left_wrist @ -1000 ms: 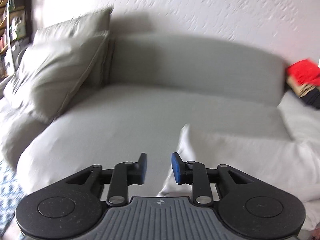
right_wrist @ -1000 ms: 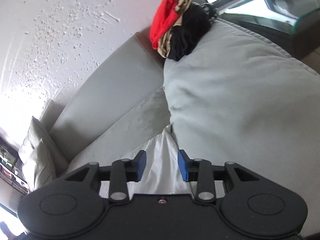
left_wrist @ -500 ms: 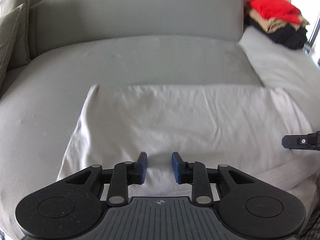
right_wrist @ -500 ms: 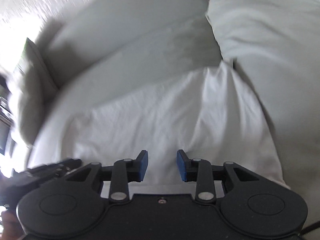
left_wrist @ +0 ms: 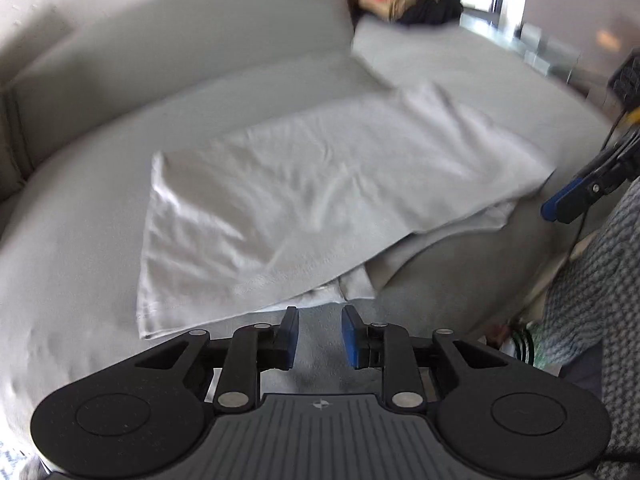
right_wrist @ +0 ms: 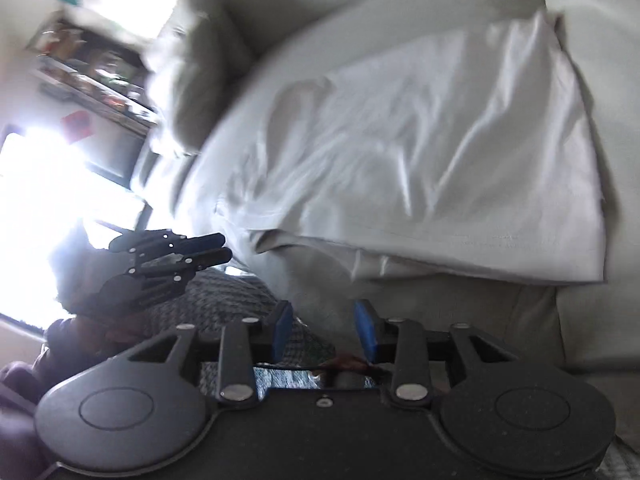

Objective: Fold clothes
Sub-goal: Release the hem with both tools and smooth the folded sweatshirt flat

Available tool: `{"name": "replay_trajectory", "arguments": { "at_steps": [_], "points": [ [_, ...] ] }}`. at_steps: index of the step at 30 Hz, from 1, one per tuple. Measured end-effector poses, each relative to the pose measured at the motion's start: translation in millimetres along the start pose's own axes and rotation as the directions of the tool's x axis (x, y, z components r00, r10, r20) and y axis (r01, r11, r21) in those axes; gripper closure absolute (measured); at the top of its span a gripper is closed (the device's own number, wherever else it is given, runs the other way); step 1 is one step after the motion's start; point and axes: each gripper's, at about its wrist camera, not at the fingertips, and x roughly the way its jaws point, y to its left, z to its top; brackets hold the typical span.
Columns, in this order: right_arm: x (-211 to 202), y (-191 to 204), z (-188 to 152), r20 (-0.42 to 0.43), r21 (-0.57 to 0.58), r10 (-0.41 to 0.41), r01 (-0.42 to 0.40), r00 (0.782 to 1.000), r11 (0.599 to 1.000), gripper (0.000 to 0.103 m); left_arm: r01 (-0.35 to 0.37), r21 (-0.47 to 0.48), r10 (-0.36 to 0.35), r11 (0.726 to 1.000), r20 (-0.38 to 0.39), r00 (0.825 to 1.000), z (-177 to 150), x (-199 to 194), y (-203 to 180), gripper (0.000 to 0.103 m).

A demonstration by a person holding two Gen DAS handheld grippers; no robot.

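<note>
The left gripper [left_wrist: 319, 332] was black with blue pads [left_wrist: 352, 336] and silver screws. The right gripper [right_wrist: 324, 330] looked the same. The person wore grey checked cloth [left_wrist: 592, 280].

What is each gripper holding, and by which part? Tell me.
Nothing is held. The left gripper and the right gripper are both open, short of the near edge of the white garment.
</note>
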Motion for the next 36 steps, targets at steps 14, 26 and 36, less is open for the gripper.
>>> {"name": "replay_trajectory", "arguments": {
  "at_steps": [14,26,36],
  "points": [
    [48,22,45,0.237,-0.050,-0.423,0.446,0.874,0.894,0.070,-0.151,-0.016,0.151,0.988,-0.025,0.988,59,102,-28,0.075],
    [-16,12,35,0.303,0.118,-0.340,0.319,0.890,0.941,0.055,-0.190,-0.003,0.190,0.982,-0.033,0.981,54,37,17,0.075],
    [-23,-68,129,0.403,0.435,-0.494,0.313,0.770,0.844,0.042,-0.161,-0.144,0.158,0.976,-0.033,0.987,129,138,16,0.070]
  ]
}}
